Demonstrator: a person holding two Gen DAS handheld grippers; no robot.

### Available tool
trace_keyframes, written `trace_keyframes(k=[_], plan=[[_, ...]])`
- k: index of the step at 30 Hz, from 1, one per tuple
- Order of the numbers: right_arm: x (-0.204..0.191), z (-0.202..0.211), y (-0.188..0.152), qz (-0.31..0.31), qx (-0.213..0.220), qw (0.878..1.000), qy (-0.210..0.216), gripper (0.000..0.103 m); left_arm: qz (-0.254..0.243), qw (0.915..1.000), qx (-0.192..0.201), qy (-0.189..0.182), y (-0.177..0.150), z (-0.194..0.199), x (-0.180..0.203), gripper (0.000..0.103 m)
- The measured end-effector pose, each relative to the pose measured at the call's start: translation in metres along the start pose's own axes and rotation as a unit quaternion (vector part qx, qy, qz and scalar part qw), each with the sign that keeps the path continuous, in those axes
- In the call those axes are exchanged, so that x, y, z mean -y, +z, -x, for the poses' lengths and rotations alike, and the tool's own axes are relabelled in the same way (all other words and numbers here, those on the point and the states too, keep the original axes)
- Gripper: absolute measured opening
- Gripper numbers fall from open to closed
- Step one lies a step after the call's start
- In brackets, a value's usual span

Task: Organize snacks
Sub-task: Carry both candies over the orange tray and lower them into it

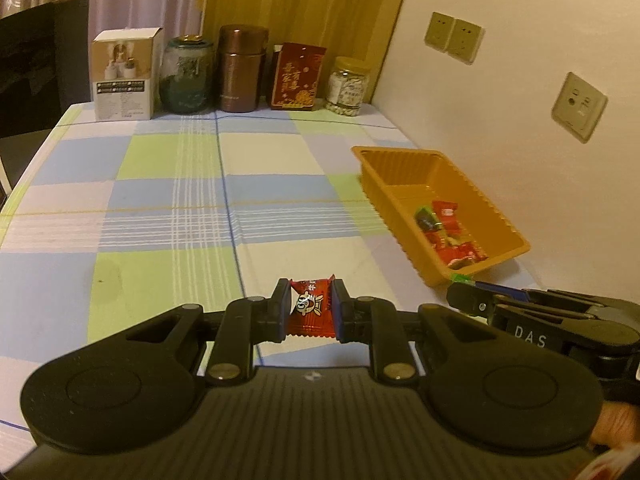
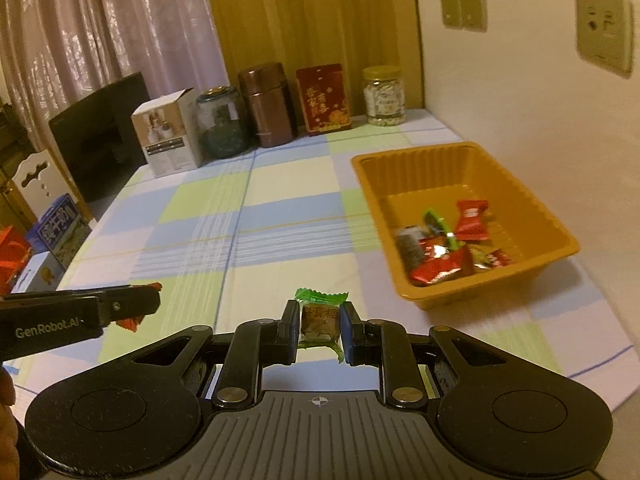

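My left gripper [image 1: 311, 307] is shut on a red wrapped candy [image 1: 310, 314] with a cartoon face, held above the checked tablecloth. My right gripper [image 2: 320, 326] is shut on a green-wrapped candy [image 2: 320, 318]. An orange plastic tray [image 1: 492, 200] sits to the right near the wall and holds several red and green wrapped snacks [image 1: 444, 228]. The tray also shows in the right wrist view [image 2: 404, 172] with its snacks [image 2: 444, 244], ahead and to the right. The right gripper [image 1: 464, 282] shows at the left wrist view's right edge, just before the tray's near corner. The left gripper [image 2: 154, 298] shows at left in the right wrist view.
Along the table's far edge stand a white box [image 1: 124, 76], a glass jar [image 1: 186, 76], a brown canister [image 1: 240, 68], a red packet [image 1: 296, 76] and a small jar [image 1: 347, 86]. A dark chair [image 1: 44, 64] stands far left. The wall with sockets [image 1: 578, 106] is at right.
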State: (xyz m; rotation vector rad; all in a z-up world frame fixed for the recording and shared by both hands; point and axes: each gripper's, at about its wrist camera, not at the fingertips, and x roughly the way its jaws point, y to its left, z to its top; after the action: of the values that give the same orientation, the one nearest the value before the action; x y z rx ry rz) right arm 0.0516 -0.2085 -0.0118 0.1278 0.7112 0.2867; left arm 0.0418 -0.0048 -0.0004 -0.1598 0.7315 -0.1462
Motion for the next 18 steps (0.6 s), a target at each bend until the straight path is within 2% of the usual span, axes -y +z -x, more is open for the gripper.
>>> trace_keyframes(k=[18], plan=[[0.055, 0.038, -0.004, -0.036, 0.018, 0.998, -0.056, 0.021, -0.034, 0.9987, -0.006, -0.036, 0.001, -0.006, 0.056, 0.018]])
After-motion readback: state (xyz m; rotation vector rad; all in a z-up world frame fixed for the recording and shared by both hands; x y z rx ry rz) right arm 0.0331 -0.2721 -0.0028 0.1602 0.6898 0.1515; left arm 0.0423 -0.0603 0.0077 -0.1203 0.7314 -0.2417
